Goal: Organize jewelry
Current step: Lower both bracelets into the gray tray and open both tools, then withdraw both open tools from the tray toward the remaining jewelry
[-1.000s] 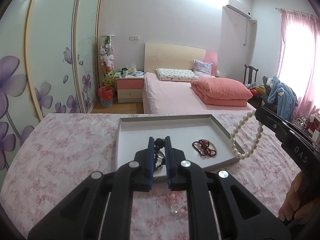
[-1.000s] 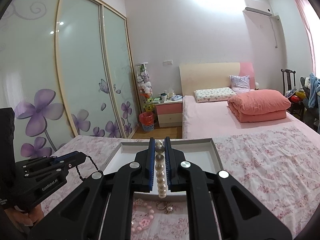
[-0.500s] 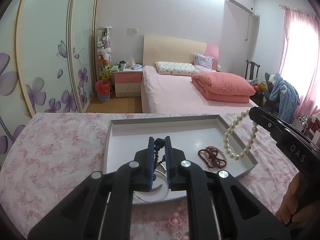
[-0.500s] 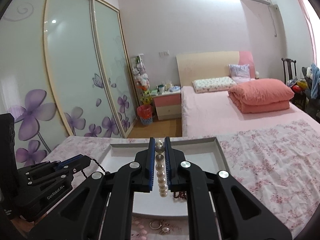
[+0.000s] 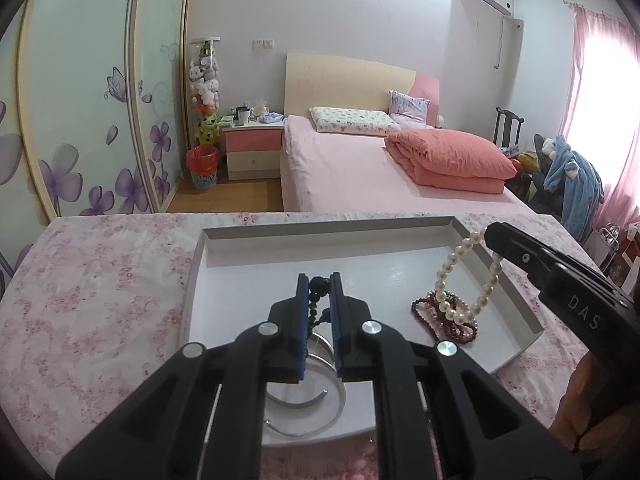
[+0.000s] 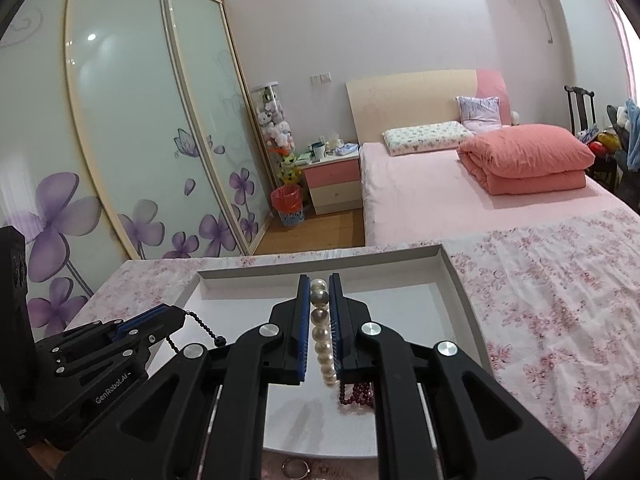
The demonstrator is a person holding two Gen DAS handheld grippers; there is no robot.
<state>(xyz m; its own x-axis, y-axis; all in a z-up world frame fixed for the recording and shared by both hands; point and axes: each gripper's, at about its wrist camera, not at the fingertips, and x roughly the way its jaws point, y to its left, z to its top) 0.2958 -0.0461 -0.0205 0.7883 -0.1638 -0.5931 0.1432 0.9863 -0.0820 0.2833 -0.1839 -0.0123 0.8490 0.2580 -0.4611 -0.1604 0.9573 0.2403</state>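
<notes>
over the tray (image 5: 528, 334), pearls (image 5: 444, 276) dangle (black beads (image 5: 318, 286) too).

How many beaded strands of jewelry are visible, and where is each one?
3. The pearl strand hangs from the right gripper. The black bead strand is in the left gripper. The dark red strand lies in the white tray. More may be hidden.

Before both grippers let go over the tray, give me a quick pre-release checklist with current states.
1. Right gripper clamped on pearl bracelet: ok.
2. Left gripper clamped on black bead strand: ok.
3. Pearl bracelet inside the white tray walls: ok.
4. Pearls clear of the dark red bead bracelet: not ok, loop hangs onto it.
5. Black strand clear of silver bangle: cannot tell.
</notes>
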